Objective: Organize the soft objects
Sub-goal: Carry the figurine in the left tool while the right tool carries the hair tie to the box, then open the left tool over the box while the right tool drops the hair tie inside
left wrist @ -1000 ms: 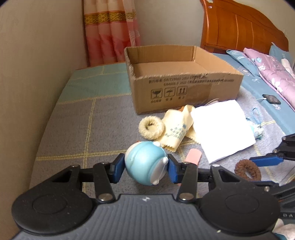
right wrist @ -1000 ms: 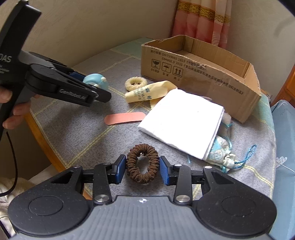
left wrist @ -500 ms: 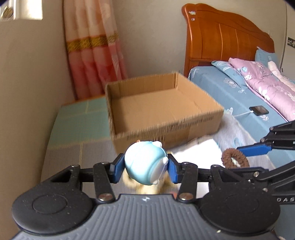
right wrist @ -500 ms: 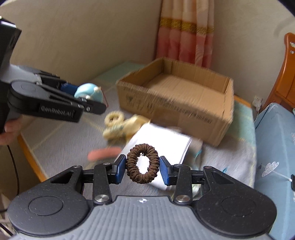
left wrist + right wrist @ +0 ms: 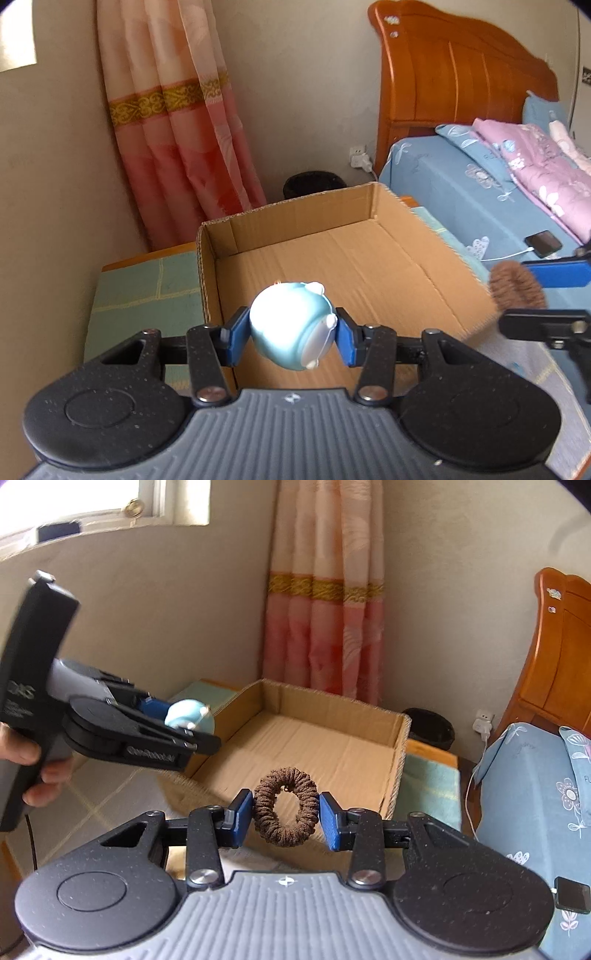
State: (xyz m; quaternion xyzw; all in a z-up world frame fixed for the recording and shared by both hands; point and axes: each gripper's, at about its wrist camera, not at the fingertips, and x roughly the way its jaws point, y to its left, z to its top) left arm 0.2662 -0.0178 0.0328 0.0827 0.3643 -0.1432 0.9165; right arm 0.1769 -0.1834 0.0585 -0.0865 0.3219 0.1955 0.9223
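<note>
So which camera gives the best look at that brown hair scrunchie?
The right wrist view: the brown scrunchie sits centred and whole, pinched in the right gripper. The left wrist view catches only a blurred piece of it at the right edge.

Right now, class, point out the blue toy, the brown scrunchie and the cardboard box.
blue toy (image 5: 291,325), left wrist view, its rounded body.
brown scrunchie (image 5: 308,805), right wrist view, right side of its ring.
cardboard box (image 5: 369,266), left wrist view, its bare floor.
</note>
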